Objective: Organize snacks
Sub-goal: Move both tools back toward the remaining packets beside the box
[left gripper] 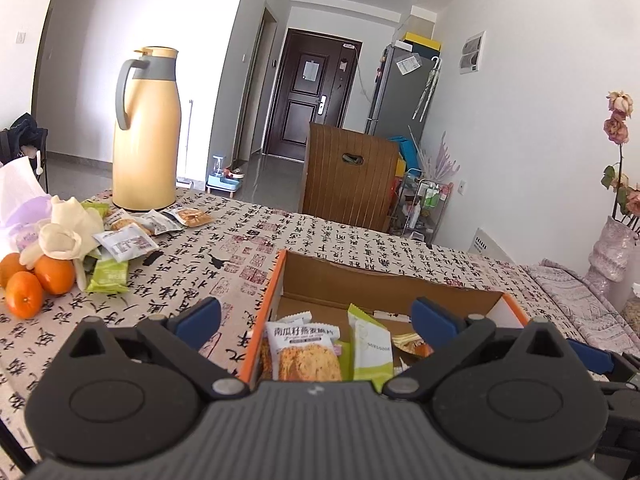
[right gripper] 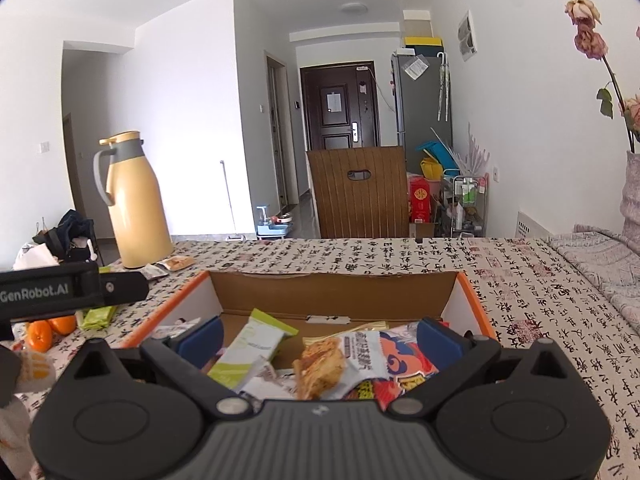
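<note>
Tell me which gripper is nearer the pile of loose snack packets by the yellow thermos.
Left. The left gripper hovers at the box's left edge, nearest the loose snack packets; the right gripper is over the box's middle, farther away.

A tall yellow jug (left gripper: 145,128) with a grey handle stands on the table cloth (left gripper: 320,240), which has black writing all over it. Three oranges (left gripper: 36,280) sit close together near the cloth's left edge, with a white cloth flower (left gripper: 64,232) right next to them. Behind the table is a brown wooden chair (left gripper: 348,176). A dark door (left gripper: 316,92) is far back, and a grey fridge (left gripper: 404,92) stands to its right. Dry pink roses (right gripper: 588,28) lean in a vase (left gripper: 612,256) on the right.
</note>
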The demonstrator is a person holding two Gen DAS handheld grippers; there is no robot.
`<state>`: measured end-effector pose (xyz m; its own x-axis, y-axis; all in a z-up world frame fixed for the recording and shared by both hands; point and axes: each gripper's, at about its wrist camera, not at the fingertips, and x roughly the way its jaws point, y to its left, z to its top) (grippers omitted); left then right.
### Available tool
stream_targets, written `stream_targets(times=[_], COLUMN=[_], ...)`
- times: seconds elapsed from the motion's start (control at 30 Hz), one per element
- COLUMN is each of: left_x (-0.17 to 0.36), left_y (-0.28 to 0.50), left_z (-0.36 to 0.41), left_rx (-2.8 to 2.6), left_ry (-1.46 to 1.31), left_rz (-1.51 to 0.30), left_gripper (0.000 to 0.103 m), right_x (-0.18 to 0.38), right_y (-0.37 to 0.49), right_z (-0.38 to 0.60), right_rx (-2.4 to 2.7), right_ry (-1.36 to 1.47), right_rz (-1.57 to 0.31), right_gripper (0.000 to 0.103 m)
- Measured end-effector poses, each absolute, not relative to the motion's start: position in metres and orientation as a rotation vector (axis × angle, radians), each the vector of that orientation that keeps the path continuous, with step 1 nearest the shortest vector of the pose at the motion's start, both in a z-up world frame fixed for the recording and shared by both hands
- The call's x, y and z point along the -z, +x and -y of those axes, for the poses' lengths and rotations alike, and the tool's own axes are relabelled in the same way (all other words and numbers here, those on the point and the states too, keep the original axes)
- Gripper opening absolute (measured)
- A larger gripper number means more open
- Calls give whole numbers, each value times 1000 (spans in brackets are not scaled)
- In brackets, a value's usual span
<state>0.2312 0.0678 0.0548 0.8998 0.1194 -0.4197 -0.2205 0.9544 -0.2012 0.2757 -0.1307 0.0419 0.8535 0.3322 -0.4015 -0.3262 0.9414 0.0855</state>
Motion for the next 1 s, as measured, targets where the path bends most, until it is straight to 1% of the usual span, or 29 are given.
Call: stream_targets(times=[0.63, 1.0], left_x=[-37, -9], left_y=[159, 123], left_z=[-64, -69], left_rx=[-151, -137], left_ry=[-205, -166], left_rz=[-501, -555], left_gripper=[103, 103], right_x=[-26, -6], right_y=[202, 169], right_z=[142, 148], right_rx=[-363, -377], right_ry=[-13, -43], right_rz=[-492, -554], right_gripper=[103, 103])
